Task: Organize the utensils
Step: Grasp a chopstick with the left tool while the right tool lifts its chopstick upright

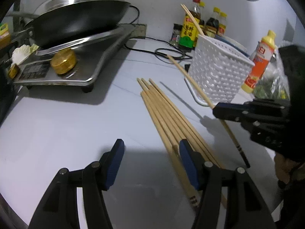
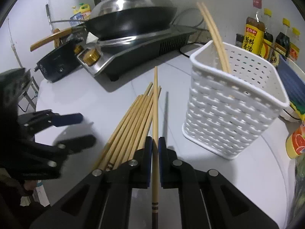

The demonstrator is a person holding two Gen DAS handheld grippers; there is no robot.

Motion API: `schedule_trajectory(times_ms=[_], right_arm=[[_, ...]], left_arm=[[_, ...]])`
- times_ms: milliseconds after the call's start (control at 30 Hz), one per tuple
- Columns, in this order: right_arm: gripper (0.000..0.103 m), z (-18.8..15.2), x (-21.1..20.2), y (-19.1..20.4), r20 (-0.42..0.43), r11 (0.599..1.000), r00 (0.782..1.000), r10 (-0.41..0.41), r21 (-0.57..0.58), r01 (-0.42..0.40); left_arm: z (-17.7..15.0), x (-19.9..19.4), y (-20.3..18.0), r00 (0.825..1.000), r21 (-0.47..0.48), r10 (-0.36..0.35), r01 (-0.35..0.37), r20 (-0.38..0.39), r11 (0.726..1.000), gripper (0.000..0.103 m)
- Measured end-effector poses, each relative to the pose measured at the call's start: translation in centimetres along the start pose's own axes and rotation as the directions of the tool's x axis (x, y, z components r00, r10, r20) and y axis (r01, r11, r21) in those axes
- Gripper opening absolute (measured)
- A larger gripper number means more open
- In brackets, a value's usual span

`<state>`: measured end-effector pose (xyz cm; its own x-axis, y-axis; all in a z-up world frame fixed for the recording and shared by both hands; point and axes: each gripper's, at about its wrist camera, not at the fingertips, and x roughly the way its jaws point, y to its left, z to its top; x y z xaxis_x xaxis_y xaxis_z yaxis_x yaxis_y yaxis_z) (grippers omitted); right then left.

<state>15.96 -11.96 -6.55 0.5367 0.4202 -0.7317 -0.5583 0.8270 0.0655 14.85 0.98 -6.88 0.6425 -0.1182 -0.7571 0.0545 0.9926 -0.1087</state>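
Stock, utensil sort, partly done:
- Basket [image 2: 234, 112], ahead-right of right claw [image 2: 155, 143]: 2 chopsticks [image 2: 215, 36] in.
- Right claw: clamped on 1 stick [image 2: 156, 103], lifted clear of counter [image 2: 76, 95] by our read.
- Pile [image 2: 131, 122], just left of it: approx 7 sticks left.
- Left claw [image 1: 150, 152]: half open, empty, right finger touching pile.
- Unclear: basket floor, exact pile count; stick butts cut off by claws.
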Motion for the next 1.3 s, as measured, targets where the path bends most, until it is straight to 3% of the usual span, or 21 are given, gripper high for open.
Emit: schedule_trajectory(times_ms=[367,533,700,767,833,967,1300], right_arm=[[0.006,-0.9,-2.1,-1.3,0.049,1.0,0.999,0.02,0.021,-0.021],[0.006,-1.0,-2.4,-1.2,0.062,0.999,0.997,0.034,0.013,-0.035],[0.006,-1.0,-3.0,-1.1,0.079,0.999,0.996,0.04,0.008,-0.041],[0.006,-1.0,-3.4,-1.2,0.087,0.999,0.995,0.039,0.009,-0.04],[0.006,-1.0,-3.8,-1.4,0.094,0.999,0.995,0.038,0.011,-0.04],[0.006,-1.0,-4.3,-1.6,0.101,0.999,0.994,0.035,0.013,-0.037],[0.006,-0.2,-5.6,-1.4,0.131,0.999,0.99,0.048,-0.005,-0.047]], left_arm=[[-0.6,2.0,-1.0,0.988,0.071,0.134,-0.129,-0.075,0.989,0.06],[-0.3,2.1,-0.7,0.985,0.081,0.155,-0.149,-0.072,0.985,0.06],[0.5,2.7,-0.2,0.99,0.058,0.116,-0.112,-0.083,0.992,0.06],[0.6,2.7,-0.1,0.992,0.053,0.103,-0.099,-0.076,0.994,0.045],[0.6,2.5,-0.1,0.992,0.052,0.101,-0.097,-0.073,0.994,0.015],[0.4,2.3,0.4,0.995,0.024,0.066,-0.064,-0.072,0.998,0.007],[0.4,-0.2,1.3,0.999,-0.028,0.033,-0.034,-0.011,0.999,0.006]])
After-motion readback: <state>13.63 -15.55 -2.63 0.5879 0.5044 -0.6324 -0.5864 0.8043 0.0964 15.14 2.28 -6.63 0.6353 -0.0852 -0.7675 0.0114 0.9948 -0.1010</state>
